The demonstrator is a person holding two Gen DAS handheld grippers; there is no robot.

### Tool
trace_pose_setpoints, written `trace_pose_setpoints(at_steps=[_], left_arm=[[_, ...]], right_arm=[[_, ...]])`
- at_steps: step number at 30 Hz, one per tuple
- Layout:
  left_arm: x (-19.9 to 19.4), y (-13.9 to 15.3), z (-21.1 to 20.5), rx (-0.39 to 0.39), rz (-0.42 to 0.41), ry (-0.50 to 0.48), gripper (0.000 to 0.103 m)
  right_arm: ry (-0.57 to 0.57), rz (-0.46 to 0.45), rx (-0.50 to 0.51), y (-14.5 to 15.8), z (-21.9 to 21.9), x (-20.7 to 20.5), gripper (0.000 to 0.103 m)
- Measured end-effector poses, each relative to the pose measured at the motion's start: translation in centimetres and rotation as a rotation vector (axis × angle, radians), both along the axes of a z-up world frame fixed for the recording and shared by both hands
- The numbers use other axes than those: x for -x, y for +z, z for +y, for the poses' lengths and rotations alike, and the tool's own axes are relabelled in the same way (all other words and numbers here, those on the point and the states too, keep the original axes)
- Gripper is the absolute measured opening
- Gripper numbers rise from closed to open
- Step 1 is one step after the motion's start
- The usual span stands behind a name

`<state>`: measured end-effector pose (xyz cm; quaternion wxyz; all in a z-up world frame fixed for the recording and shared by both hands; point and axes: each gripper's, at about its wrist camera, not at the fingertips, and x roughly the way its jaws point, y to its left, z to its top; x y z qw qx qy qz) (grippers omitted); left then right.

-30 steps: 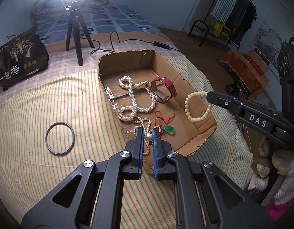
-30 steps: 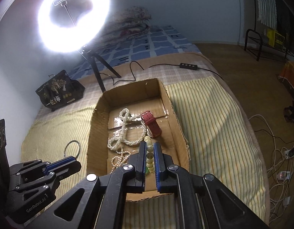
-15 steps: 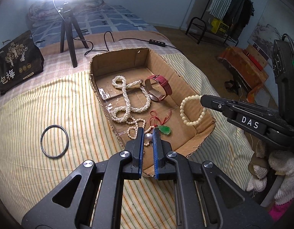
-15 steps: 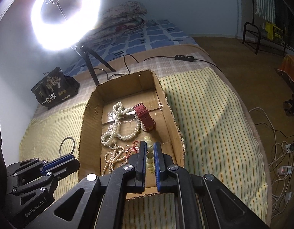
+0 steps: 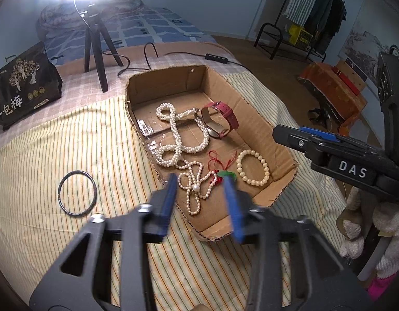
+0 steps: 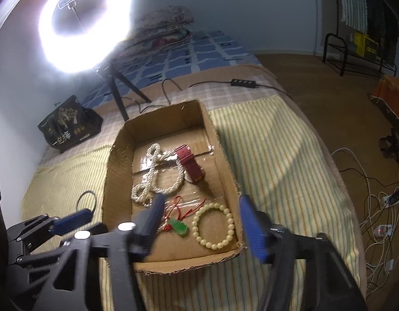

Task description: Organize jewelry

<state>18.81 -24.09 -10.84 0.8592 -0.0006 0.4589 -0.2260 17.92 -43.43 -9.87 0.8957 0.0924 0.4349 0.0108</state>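
A cardboard box (image 5: pixel 282 145) lies on the striped bedspread. In it are a thick pearl rope (image 5: pixel 178 132), a red-strapped watch (image 5: pixel 220 119), a thin pearl necklace (image 5: pixel 195 189), a green pendant on red cord (image 5: pixel 226 173) and a cream bead bracelet (image 5: pixel 252 167). My left gripper (image 5: pixel 199 181) hovers over the thin necklace, jaws opening, touching nothing. My right gripper (image 6: pixel 202 202) hangs above the bead bracelet (image 6: pixel 213 229), jaws opening wide, nothing between the pads. A dark bangle (image 5: pixel 77 197) rests on the bedspread left of the box.
A ring light on a tripod (image 5: pixel 95 44) stands behind the box, with a black bag (image 5: pixel 23 83) to its left and a cable with a controller (image 5: pixel 217 58). The bed's edge falls to a wooden floor (image 6: pixel 329 98) on the right. A plush toy (image 5: pixel 368 223) sits nearby.
Both grippers were shut, the left on the thin pearl necklace and the right on the bead bracelet. Both have let go, and the two pieces now lie in the box.
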Motion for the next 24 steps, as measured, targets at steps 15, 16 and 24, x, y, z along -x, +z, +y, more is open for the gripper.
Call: trace_pose_setpoints(at_steps=[15, 16, 24], left_arm=[[0.2, 0.1, 0.9, -0.016, -0.009, 0.01, 0.052], [0.2, 0.1, 1.0, -0.015, -0.007, 0.012, 0.052], [0.4, 0.6, 2.5, -0.011, -0.012, 0.031, 0.057]], right_arm=[[-0.056, -0.036, 0.023, 0.9, -0.2, 0.1, 0.101], [-0.063, -0.041, 0.026, 1.0, -0.2, 0.1, 0.102], [-0.079, -0.053, 0.053, 1.5, 0.4, 0.1, 0.103]])
